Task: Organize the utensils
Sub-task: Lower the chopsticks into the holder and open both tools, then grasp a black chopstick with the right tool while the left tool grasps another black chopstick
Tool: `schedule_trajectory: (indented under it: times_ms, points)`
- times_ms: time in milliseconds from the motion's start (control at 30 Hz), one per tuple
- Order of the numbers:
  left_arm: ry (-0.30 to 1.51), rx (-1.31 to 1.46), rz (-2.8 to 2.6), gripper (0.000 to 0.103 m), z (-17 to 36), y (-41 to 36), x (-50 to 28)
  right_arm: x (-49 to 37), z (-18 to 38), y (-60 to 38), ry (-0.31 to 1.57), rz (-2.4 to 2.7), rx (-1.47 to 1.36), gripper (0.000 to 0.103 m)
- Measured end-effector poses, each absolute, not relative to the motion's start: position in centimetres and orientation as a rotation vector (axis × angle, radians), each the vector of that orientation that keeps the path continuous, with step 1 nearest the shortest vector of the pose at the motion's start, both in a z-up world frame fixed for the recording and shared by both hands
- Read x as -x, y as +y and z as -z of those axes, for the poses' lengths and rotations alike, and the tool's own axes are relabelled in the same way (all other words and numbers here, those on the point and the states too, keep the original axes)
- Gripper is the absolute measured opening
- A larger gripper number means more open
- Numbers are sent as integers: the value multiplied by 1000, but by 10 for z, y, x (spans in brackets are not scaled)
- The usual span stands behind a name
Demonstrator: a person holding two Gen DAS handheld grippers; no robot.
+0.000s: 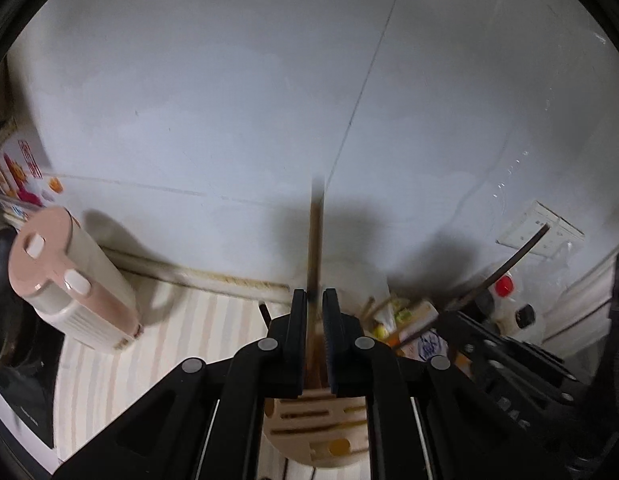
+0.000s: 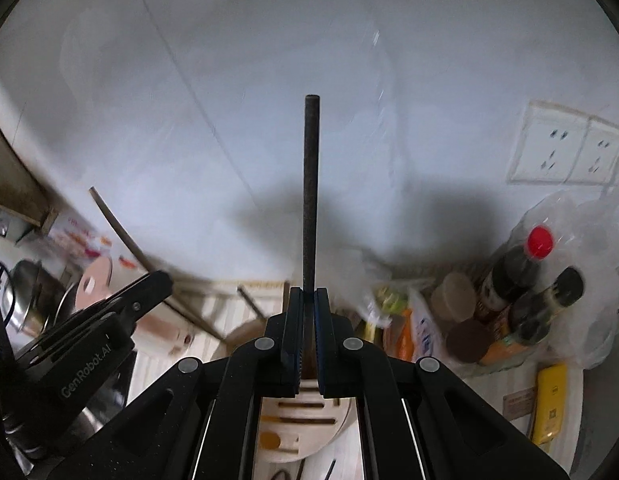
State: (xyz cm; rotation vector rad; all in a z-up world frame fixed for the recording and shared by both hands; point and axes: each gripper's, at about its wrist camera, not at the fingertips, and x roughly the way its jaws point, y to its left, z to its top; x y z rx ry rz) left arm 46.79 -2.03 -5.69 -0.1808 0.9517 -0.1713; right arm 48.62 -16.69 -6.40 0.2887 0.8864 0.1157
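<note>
Fingers of the left gripper (image 1: 318, 300) clamp a brown chopstick (image 1: 314, 232) upright at frame centre, its lower end over the slotted utensil holder (image 1: 317, 428) at bottom centre, probably lined up for a slot. Likewise, the right gripper (image 2: 308, 300) pinches a dark chopstick (image 2: 310, 192) vertically between its pads, above the same holder (image 2: 301, 424).

We find open air before the white tiled wall (image 2: 269, 80). The slotted beige utensil holder (image 2: 305, 424) stands below; the pink kettle (image 1: 69, 276) blocks the counter's left, dark sauce bottles (image 2: 513, 272) its right.
</note>
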Motion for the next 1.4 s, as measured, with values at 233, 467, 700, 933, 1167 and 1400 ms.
schedule_trajectory:
  times_ms: [233, 467, 700, 933, 1167, 1400]
  points:
    - [903, 140, 91, 62, 39, -3, -429, -460, 64, -180, 856, -65, -301, 28]
    - [862, 88, -5, 103, 49, 22, -385, -401, 67, -204, 816, 16, -329, 55]
    - [935, 53, -8, 103, 97, 23, -352, -352, 103, -215, 839, 101, -306, 89]
    - [1054, -30, 8, 103, 167, 9, -316, -327, 169, -222, 970, 153, -299, 89]
    - [1253, -70, 24, 101, 250, -3, -294, -309, 254, -228, 1186, 121, -353, 40]
    - [1414, -118, 95, 76, 318, -38, -296, -289, 311, -232, 1300, 124, -408, 37]
